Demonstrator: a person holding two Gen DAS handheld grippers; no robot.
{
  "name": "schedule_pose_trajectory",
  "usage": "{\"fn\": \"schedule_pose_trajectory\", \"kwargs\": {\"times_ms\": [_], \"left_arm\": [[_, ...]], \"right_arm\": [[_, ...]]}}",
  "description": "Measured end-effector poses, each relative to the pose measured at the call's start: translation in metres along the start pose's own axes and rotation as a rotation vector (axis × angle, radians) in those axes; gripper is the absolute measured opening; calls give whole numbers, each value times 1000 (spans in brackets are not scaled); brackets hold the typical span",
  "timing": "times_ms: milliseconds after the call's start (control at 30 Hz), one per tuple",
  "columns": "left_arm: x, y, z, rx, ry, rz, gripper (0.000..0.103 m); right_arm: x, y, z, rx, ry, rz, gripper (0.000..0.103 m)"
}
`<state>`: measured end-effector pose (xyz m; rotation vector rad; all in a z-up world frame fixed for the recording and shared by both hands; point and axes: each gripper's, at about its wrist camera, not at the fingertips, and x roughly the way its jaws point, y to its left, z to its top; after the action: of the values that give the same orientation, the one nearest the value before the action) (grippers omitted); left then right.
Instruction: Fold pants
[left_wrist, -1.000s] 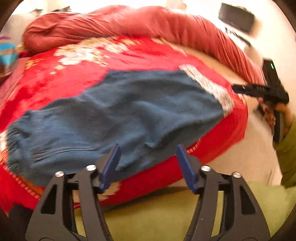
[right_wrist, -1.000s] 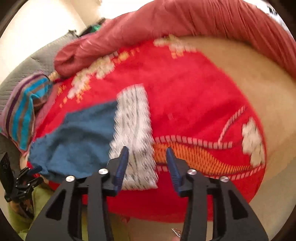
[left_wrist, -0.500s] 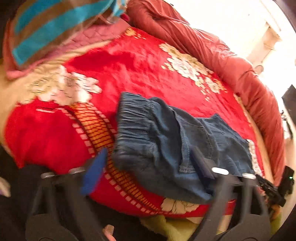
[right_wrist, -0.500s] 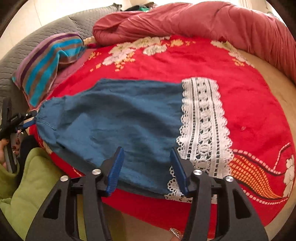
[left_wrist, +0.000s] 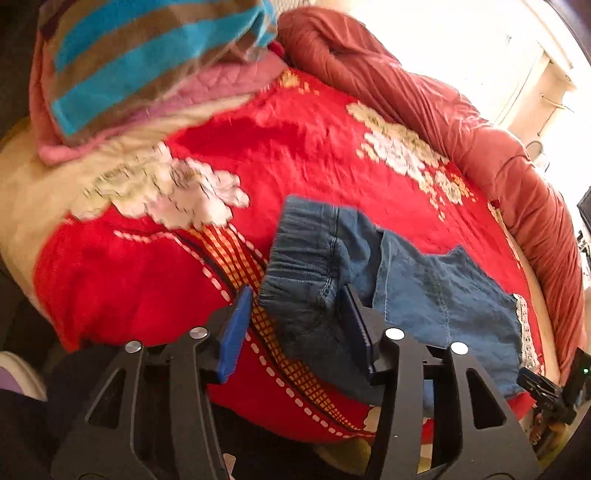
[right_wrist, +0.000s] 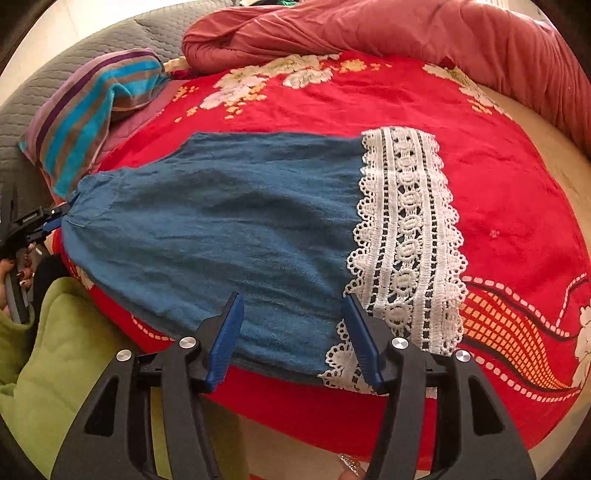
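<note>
Jaws parted, pants (right_wrist: 221, 229) waistband corner partly hidden behind left gripper (left_wrist: 295, 328)

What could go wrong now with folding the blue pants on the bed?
1. The pants lie close to the near edge of the red blanket, so a tug might drag them off.
2. The left gripper has its jaws open around the bunched waistband; closing there might grab only one layer, giving a crooked fold.
3. The right gripper is beside the lace hem, which might snag.
</note>
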<state>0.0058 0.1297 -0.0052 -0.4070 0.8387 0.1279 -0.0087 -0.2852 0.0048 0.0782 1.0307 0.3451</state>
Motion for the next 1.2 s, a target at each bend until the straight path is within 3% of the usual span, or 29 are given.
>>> {"fn": "schedule_pose_trajectory", "kwargs": {"times_ms": [67,200,367,533,600,667,733,900,1067,1200], "left_arm": [[-19,-11,2,55,-64,38,46],[-38,-53,-1,179,-94,-25,47],[-9,-129,-31,397,60,-176,47],[31,-168,-58,523,203,-199,48],[43,-171,-66,531,250,-203,49],[51,-169,-74,529,285,-203,49],[53,-162,-78,518,298,-207,49],[45,-152,-74,474,288,-228,51],[48,-144,-72,426,297,-256,51],[47,-147,-72,431,285,-251,51]], "right_arm": [[-7,10,-1,-68,-23,19,55],[-11,47,-4,-279,-29,31,55],[3,80,-10,-482,19,5,52],[24,90,-14,-600,74,-48,50],[33,90,-15,-614,78,-52,43],[38,87,-14,-604,82,-23,15],[36,86,-15,-608,81,-3,6],[25,85,-25,-646,85,59,3],[30,79,-26,-599,97,83,4],[14,82,-23,-587,103,144,18]]}}
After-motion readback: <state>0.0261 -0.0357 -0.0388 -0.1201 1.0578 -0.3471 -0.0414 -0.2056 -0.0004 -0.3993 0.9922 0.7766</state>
